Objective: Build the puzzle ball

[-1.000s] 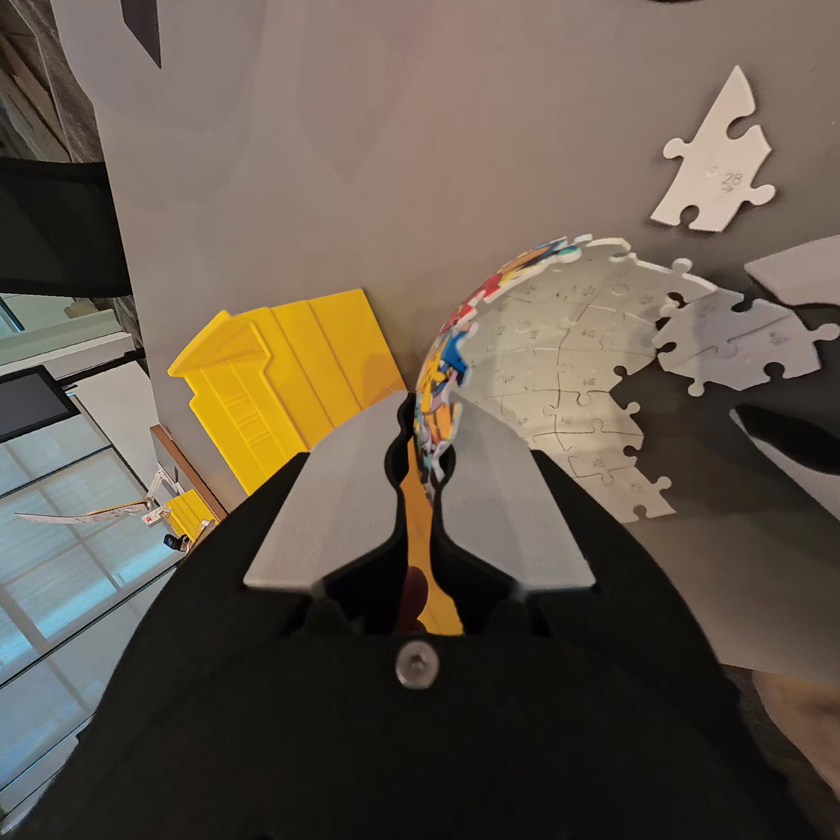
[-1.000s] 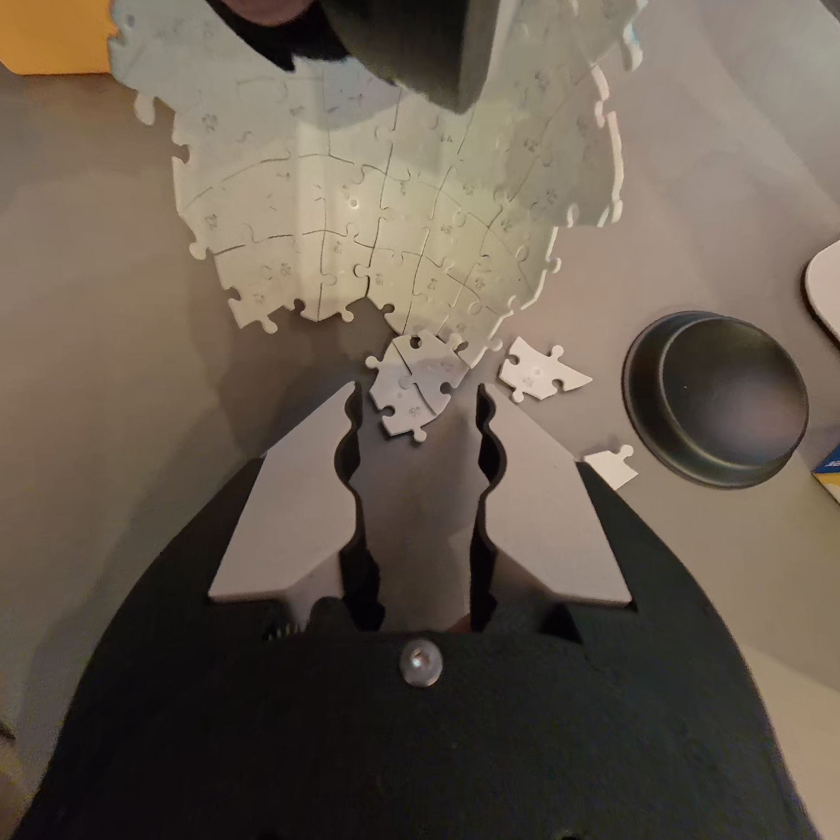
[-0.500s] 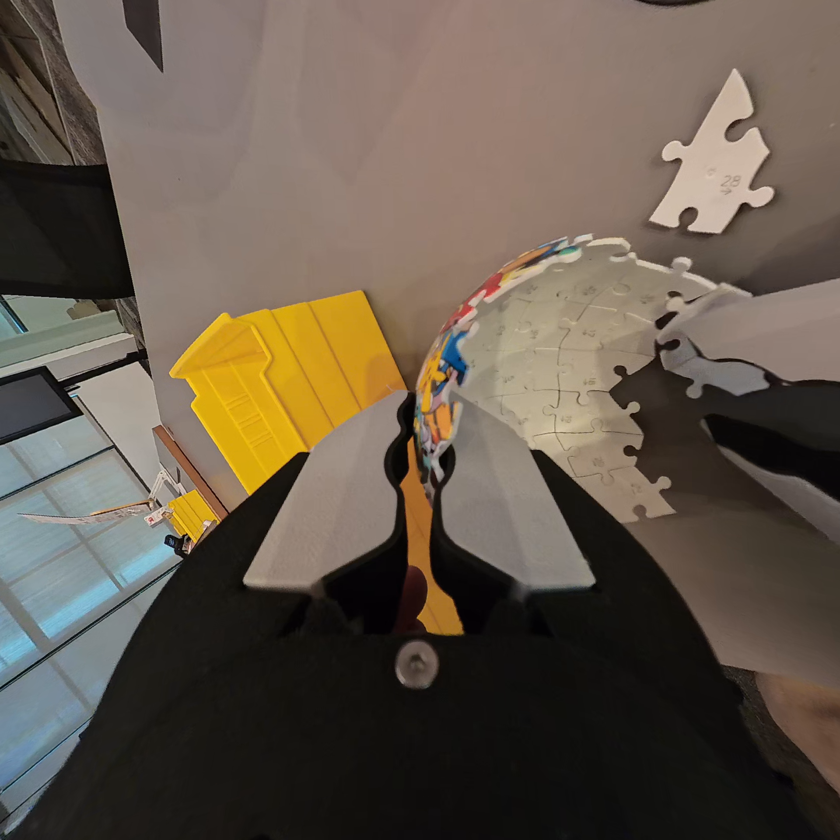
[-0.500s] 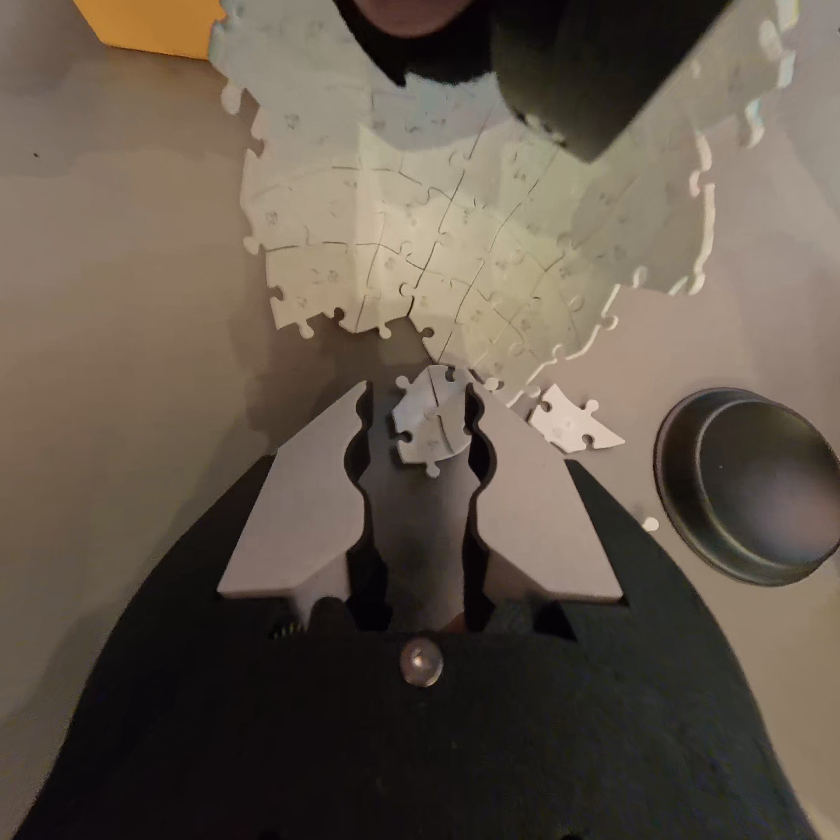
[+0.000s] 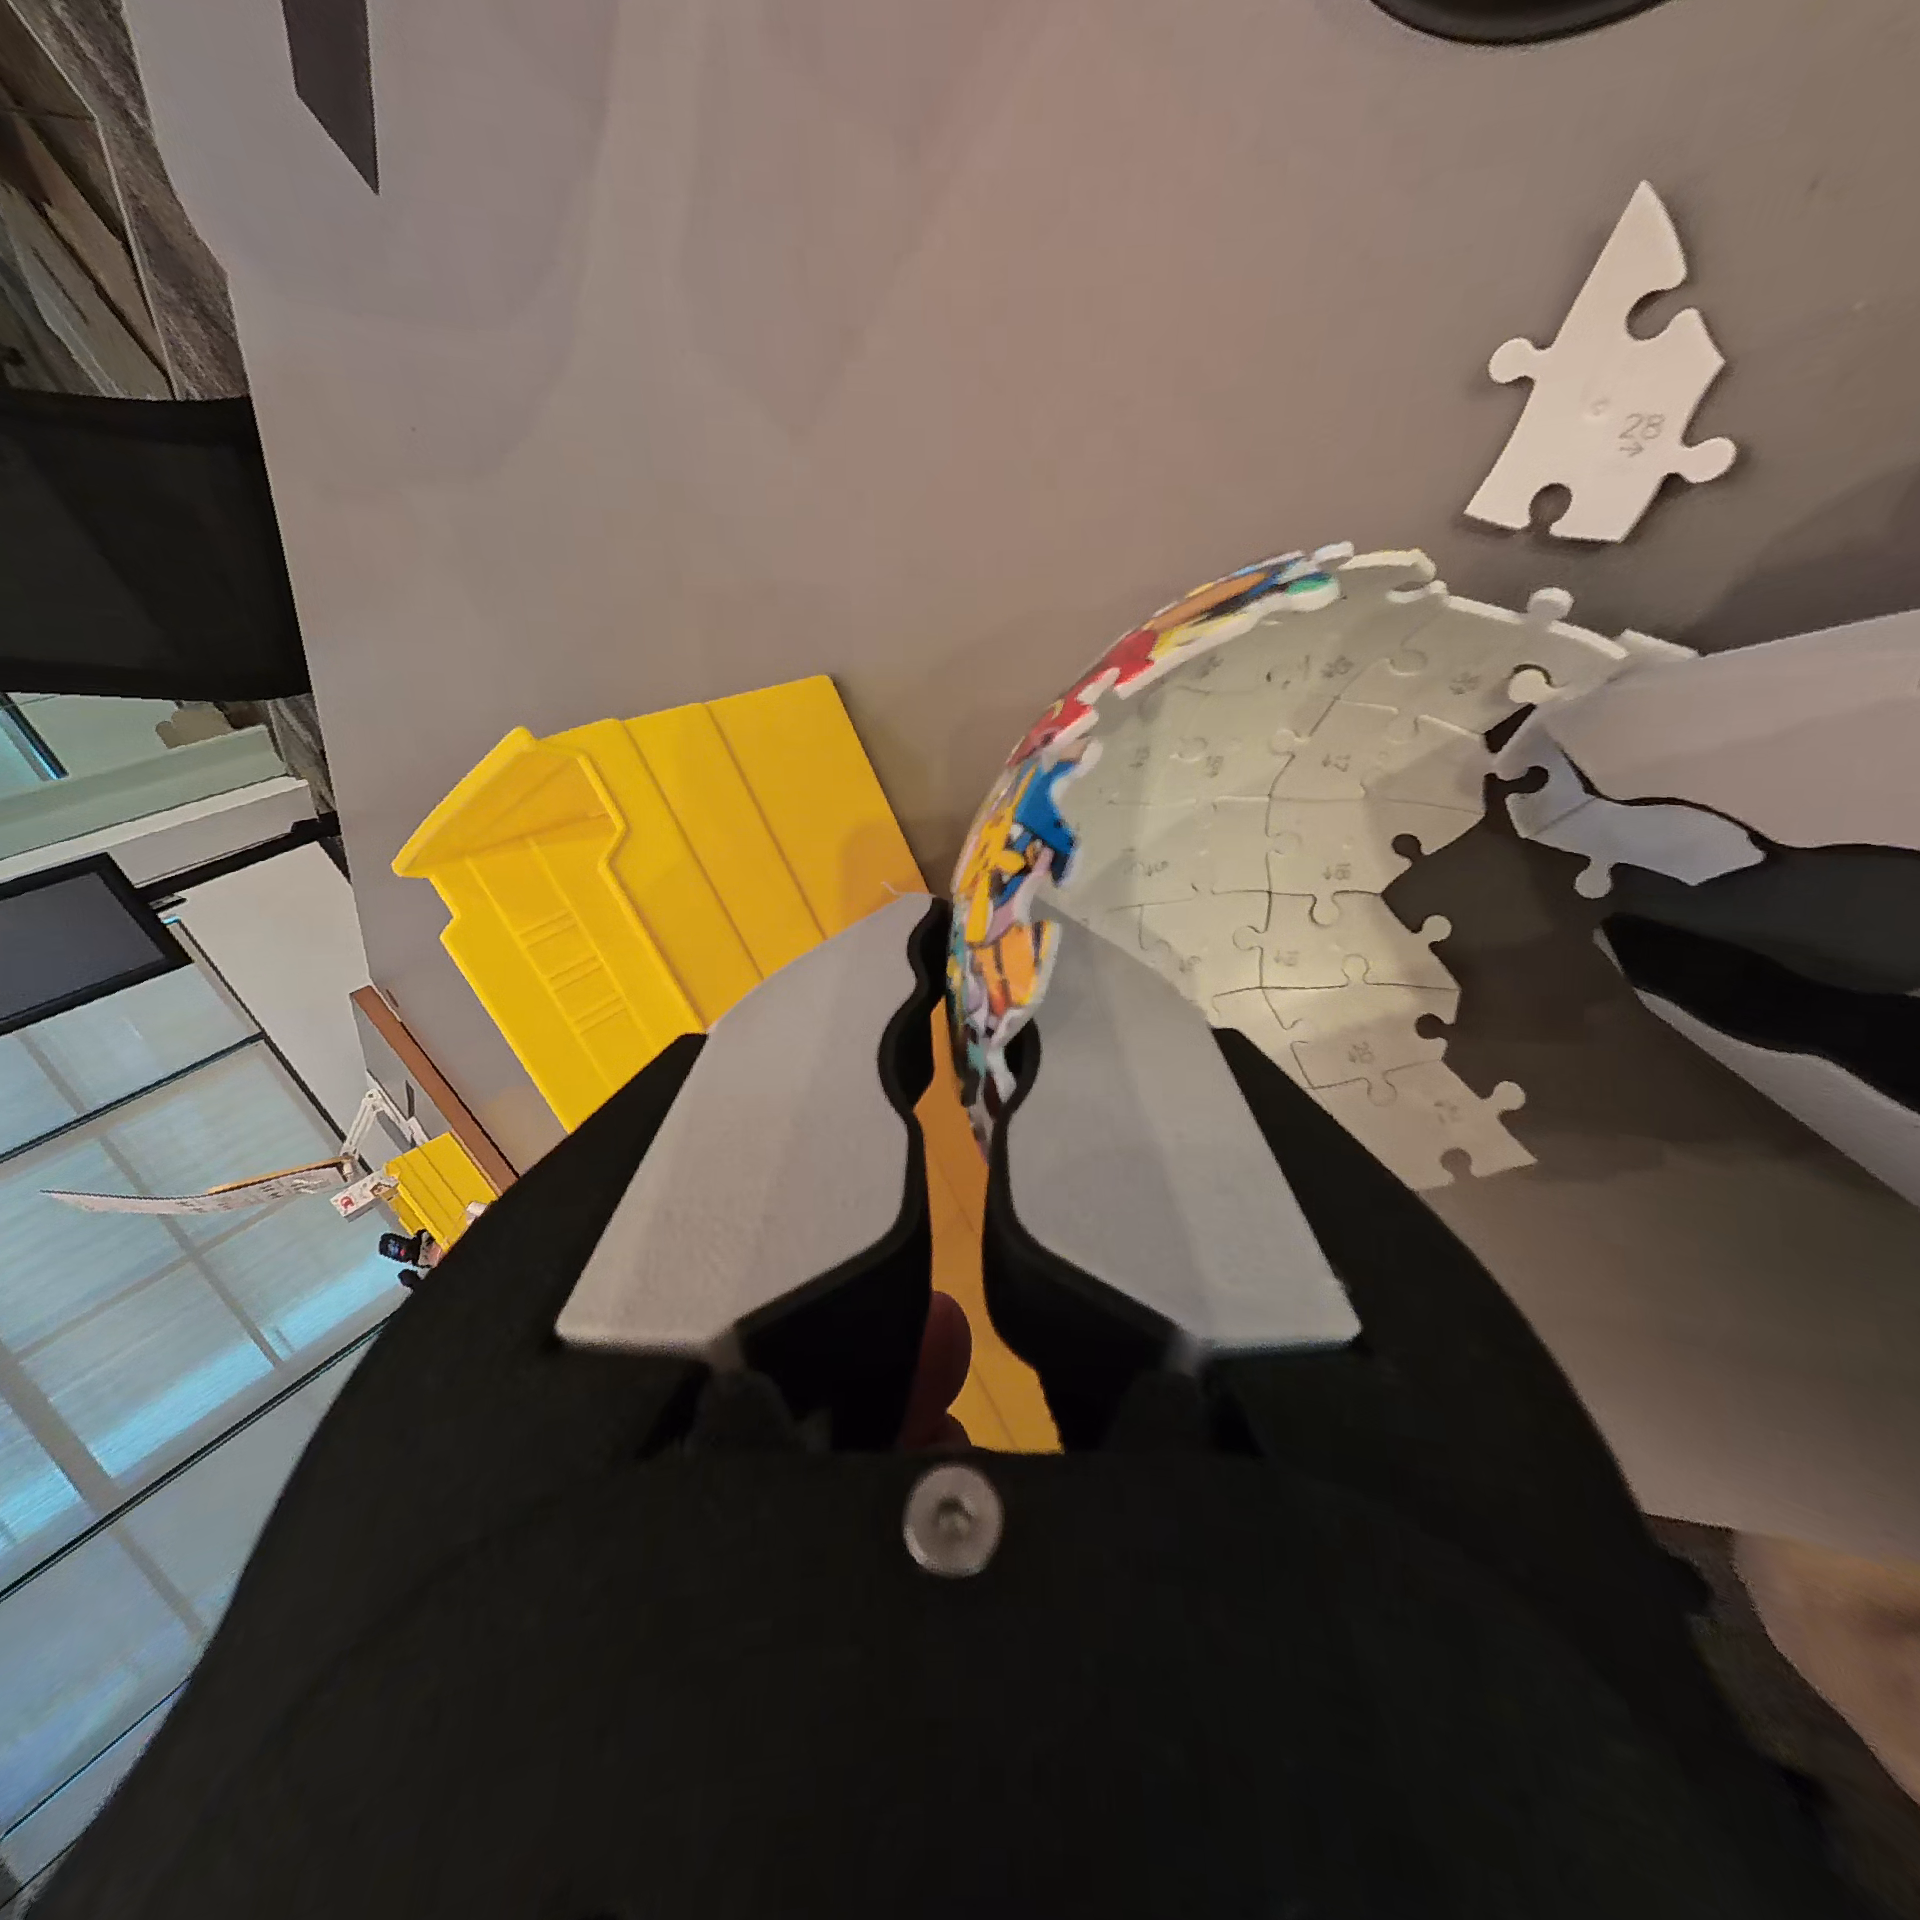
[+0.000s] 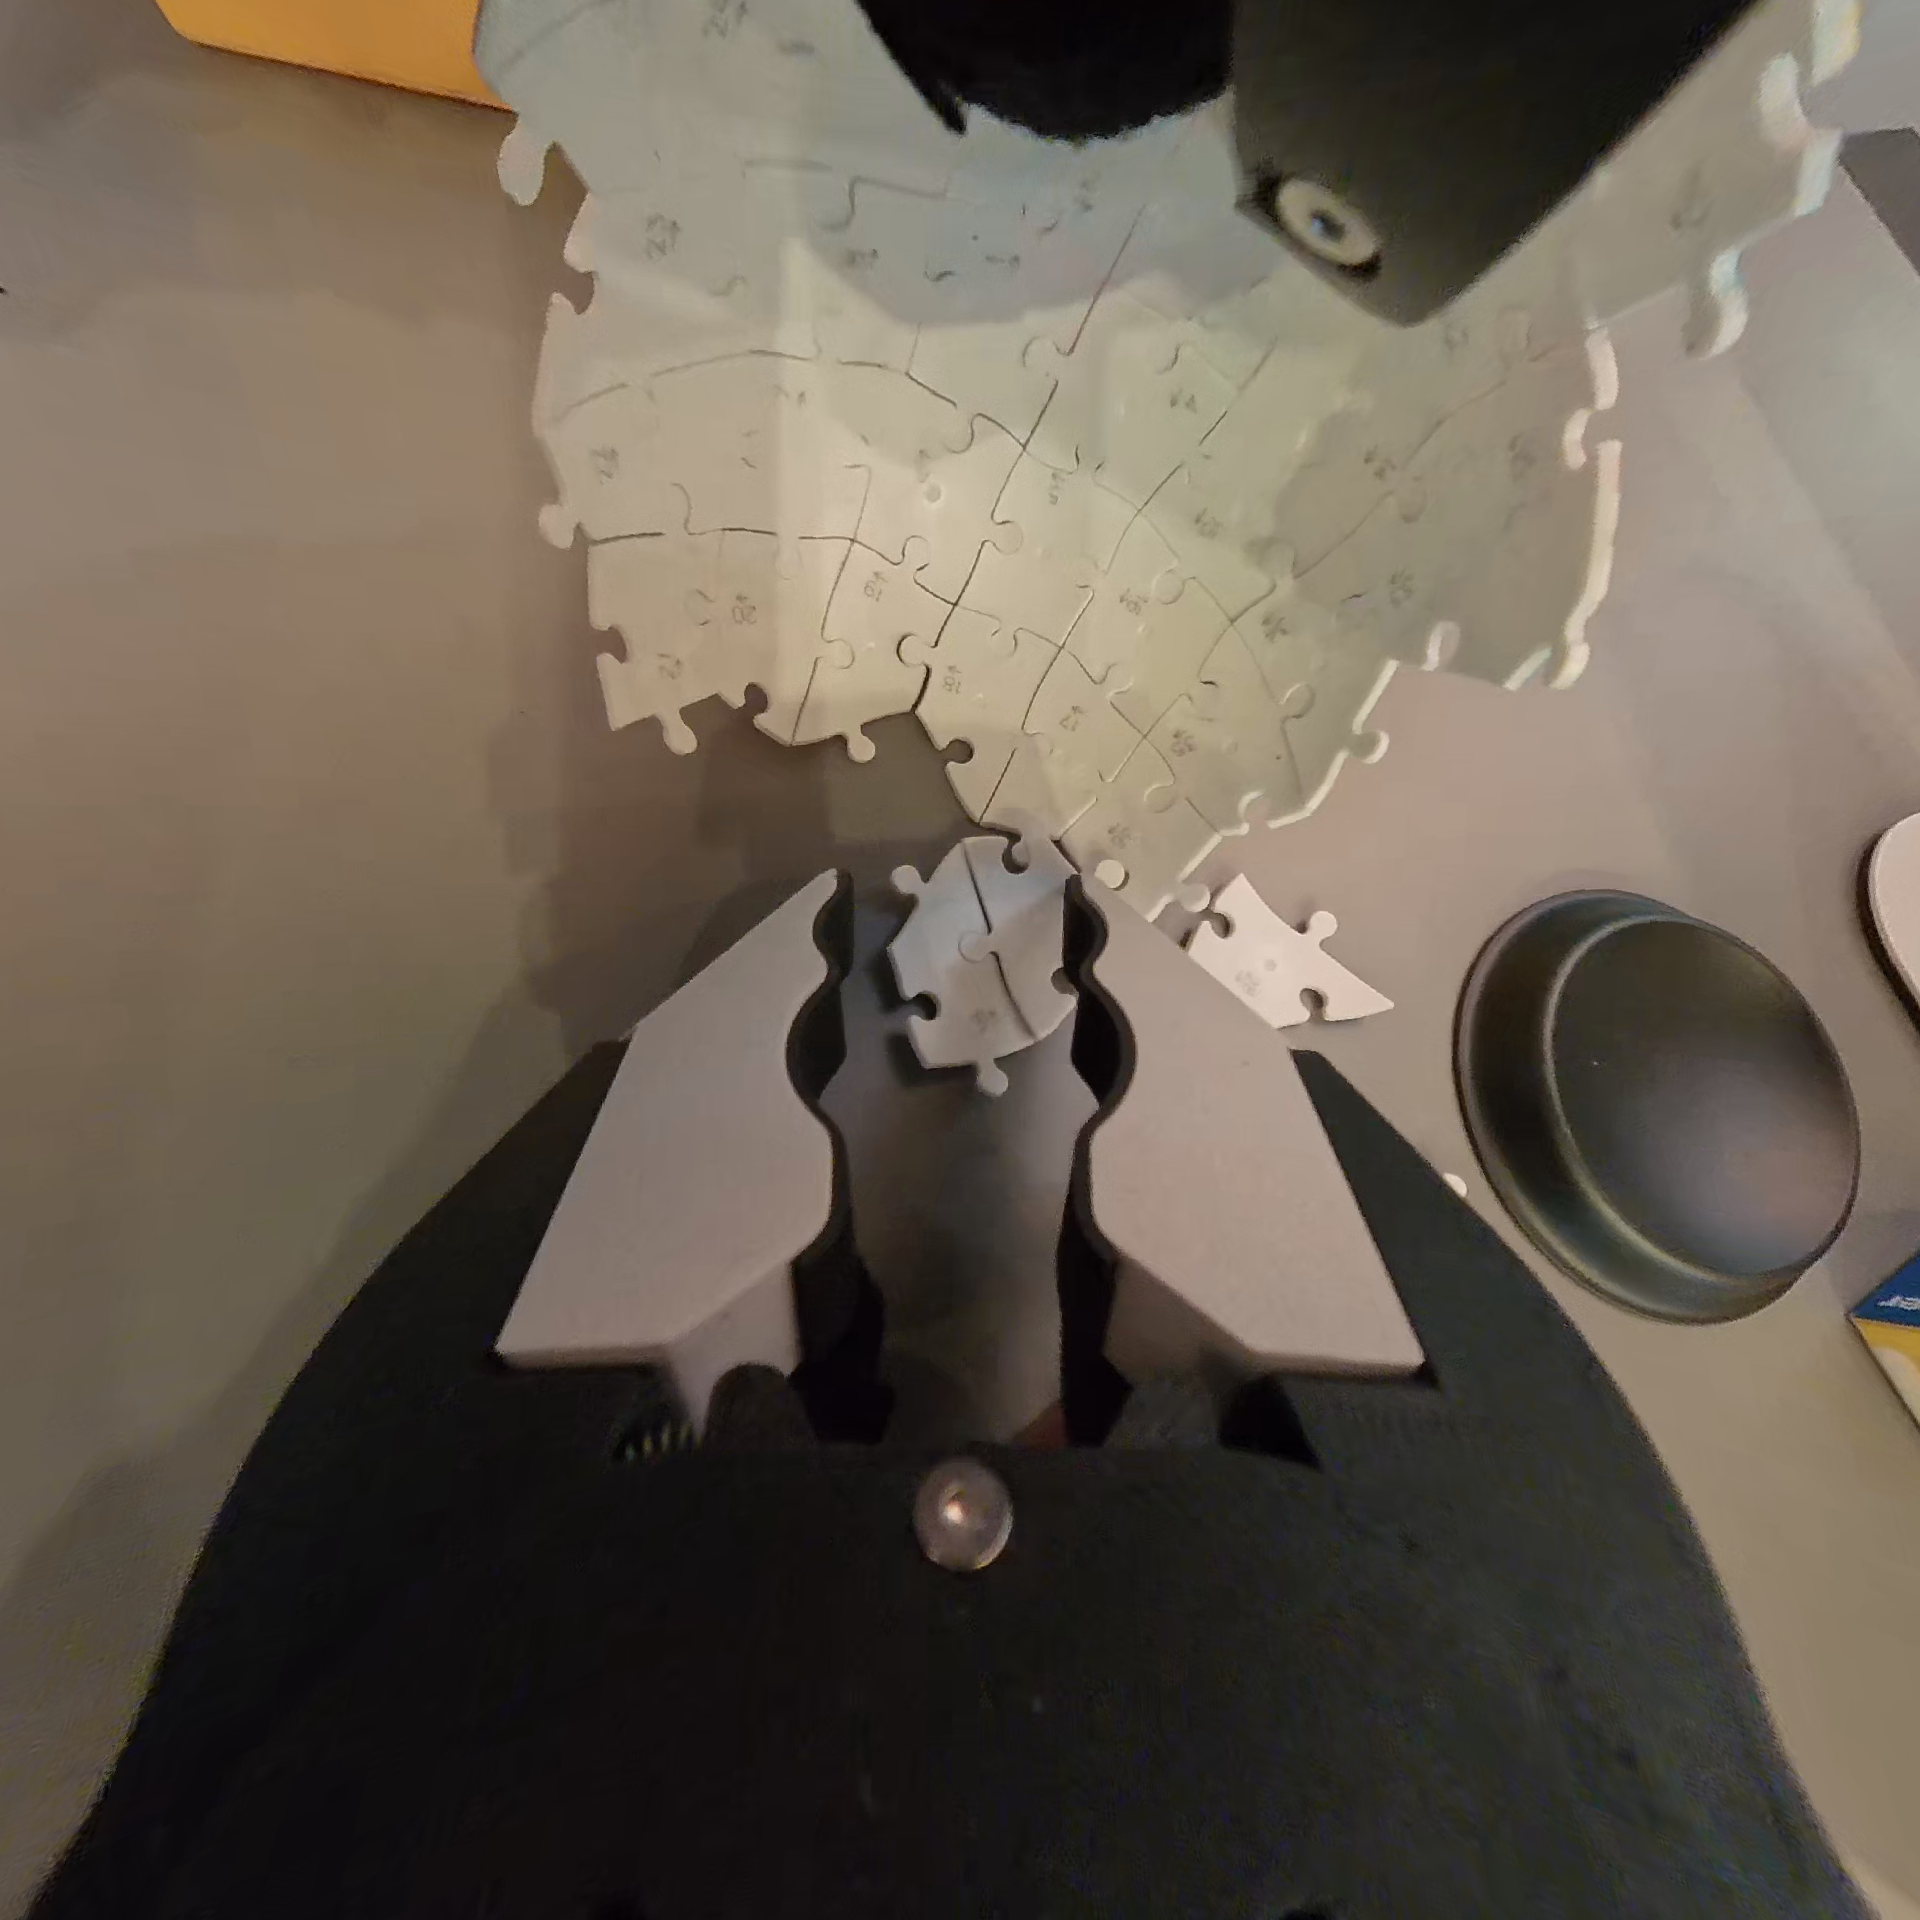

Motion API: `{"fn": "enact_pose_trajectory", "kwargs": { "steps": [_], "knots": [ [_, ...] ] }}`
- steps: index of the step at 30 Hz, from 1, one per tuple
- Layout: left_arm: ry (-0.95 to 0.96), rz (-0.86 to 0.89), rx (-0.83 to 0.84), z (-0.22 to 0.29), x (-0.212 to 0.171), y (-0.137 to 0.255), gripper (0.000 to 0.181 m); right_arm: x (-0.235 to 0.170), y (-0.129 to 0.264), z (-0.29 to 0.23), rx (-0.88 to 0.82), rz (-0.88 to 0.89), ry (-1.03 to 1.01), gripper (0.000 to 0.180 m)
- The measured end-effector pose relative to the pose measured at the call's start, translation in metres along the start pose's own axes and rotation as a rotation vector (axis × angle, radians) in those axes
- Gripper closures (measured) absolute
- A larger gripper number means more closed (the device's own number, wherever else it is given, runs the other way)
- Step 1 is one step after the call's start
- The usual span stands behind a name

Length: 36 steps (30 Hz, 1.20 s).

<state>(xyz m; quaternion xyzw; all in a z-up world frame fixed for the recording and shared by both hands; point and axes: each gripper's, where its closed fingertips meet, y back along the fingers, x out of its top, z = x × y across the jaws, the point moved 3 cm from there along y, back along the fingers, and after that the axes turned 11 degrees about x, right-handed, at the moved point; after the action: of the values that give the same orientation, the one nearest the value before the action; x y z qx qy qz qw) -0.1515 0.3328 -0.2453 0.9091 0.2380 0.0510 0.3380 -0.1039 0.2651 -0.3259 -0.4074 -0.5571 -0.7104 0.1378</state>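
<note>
The partly built puzzle ball (image 5: 1278,831) is a curved shell, colourful outside and white inside, and it also shows in the right wrist view (image 6: 1039,540). My left gripper (image 5: 987,935) is shut on the shell's rim and holds it on edge on the grey table; it also shows in the right wrist view (image 6: 1351,156). My right gripper (image 6: 956,883) is open. Its fingers straddle a small cluster of joined white pieces (image 6: 977,966) lying at the shell's lower edge; the right finger touches it. In the left wrist view the right gripper (image 5: 1579,842) comes in from the right.
A loose white piece (image 6: 1278,956) lies just right of the cluster. Another loose piece (image 5: 1600,384) lies beyond the shell. A dark round dish (image 6: 1652,1101) stands at the right. A yellow plastic part (image 5: 665,862) lies behind the shell, at its left. My hands' fingertips stand some 11 cm from each other. From the right gripper's tips to the dark round dish (image 6: 1652,1101) is close to 12 cm.
My right gripper has moved forward to the shell's edge, so its fingers now straddle the piece cluster, and the jaws have narrowed slightly. The left gripper and shell have stayed still.
</note>
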Motion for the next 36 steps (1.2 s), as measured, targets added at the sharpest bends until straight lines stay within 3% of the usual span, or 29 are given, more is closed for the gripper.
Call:
{"fn": "enact_pose_trajectory", "kwargs": {
  "steps": [16,28,36],
  "knots": [
    [0.006,0.013,-0.023,0.001,0.001,-0.001,0.176,0.000,0.003,-0.001,-0.128,-0.023,0.194,0.148],
    [-0.011,0.055,-0.005,0.003,0.000,0.000,0.176,-0.004,0.002,-0.005,-0.201,-0.060,0.310,0.170],
    [-0.021,0.071,-0.002,0.003,0.002,-0.003,0.175,-0.005,0.012,-0.006,-0.163,-0.063,0.335,0.153]
  ]
}}
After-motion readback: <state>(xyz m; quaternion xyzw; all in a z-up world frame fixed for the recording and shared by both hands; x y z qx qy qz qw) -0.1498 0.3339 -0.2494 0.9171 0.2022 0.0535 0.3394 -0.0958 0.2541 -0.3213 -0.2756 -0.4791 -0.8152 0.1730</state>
